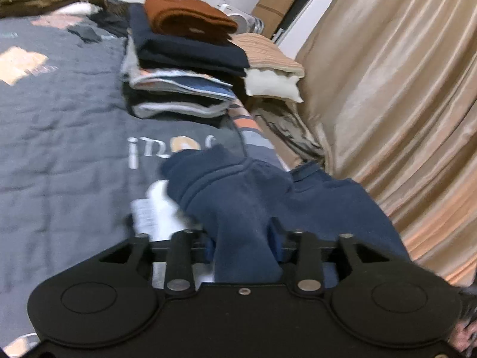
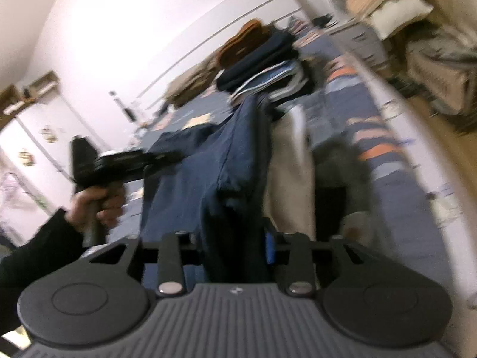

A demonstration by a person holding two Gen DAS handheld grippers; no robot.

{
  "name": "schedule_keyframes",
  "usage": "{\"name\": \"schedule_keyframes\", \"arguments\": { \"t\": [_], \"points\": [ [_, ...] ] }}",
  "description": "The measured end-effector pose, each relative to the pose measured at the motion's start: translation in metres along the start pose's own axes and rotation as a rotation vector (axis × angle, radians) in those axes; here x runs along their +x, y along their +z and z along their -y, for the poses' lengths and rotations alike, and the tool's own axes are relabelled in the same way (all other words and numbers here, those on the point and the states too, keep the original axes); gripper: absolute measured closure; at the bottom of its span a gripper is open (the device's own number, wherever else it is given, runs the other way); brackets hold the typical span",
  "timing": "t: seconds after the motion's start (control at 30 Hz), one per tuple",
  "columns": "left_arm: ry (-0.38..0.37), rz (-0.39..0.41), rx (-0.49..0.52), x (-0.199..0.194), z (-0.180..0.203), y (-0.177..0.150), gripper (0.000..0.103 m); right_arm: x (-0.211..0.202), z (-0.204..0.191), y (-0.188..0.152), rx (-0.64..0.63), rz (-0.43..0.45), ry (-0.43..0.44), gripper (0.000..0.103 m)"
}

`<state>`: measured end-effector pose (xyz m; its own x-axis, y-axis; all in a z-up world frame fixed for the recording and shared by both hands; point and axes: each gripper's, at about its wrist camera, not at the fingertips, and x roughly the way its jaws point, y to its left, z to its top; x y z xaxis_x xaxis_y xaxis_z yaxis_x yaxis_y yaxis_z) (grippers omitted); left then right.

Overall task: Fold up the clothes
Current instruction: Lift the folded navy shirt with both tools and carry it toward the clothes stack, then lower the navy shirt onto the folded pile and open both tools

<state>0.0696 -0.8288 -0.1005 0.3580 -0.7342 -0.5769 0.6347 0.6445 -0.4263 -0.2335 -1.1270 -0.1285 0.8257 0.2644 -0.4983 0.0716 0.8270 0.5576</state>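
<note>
My left hand-held gripper has navy cloth of the blue garment between its parted jaws; whether the pads press it I cannot tell. My right hand-held gripper likewise straddles the same garment, jaws apart. The garment lies on the near bed; a stack of folded clothes sits farther back.
</note>
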Motion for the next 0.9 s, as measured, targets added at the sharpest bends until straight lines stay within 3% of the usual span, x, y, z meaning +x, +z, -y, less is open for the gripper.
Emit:
{"name": "schedule_keyframes", "arguments": {
  "t": [0.07, 0.2, 0.4, 0.57, 0.7, 0.9],
  "points": [
    [0.059, 0.021, 0.037, -0.022, 0.0, -0.004, 0.048, -0.014, -0.003, 0.002, -0.021, 0.01, -0.044, 0.063],
    [0.15, 0.079, 0.144, -0.072, 0.016, -0.02, 0.047, -0.045, -0.015, 0.004, -0.037, 0.066, -0.09, 0.063],
    [0.174, 0.103, 0.381, -0.126, 0.083, -0.08, 0.047, -0.06, -0.056, 0.003, -0.124, 0.158, -0.096, 0.061],
    [0.16, 0.078, 0.521, -0.141, 0.135, -0.137, 0.048, -0.038, -0.072, -0.007, -0.136, 0.124, -0.085, 0.058],
    [0.215, 0.046, 0.633, -0.137, 0.157, -0.174, 0.071, -0.017, -0.072, -0.016, -0.121, 0.086, -0.118, 0.058],
    [0.223, 0.007, 0.648, -0.128, 0.164, -0.193, 0.073, -0.011, -0.064, -0.029, -0.104, 0.093, -0.152, 0.058]
  ]
}}
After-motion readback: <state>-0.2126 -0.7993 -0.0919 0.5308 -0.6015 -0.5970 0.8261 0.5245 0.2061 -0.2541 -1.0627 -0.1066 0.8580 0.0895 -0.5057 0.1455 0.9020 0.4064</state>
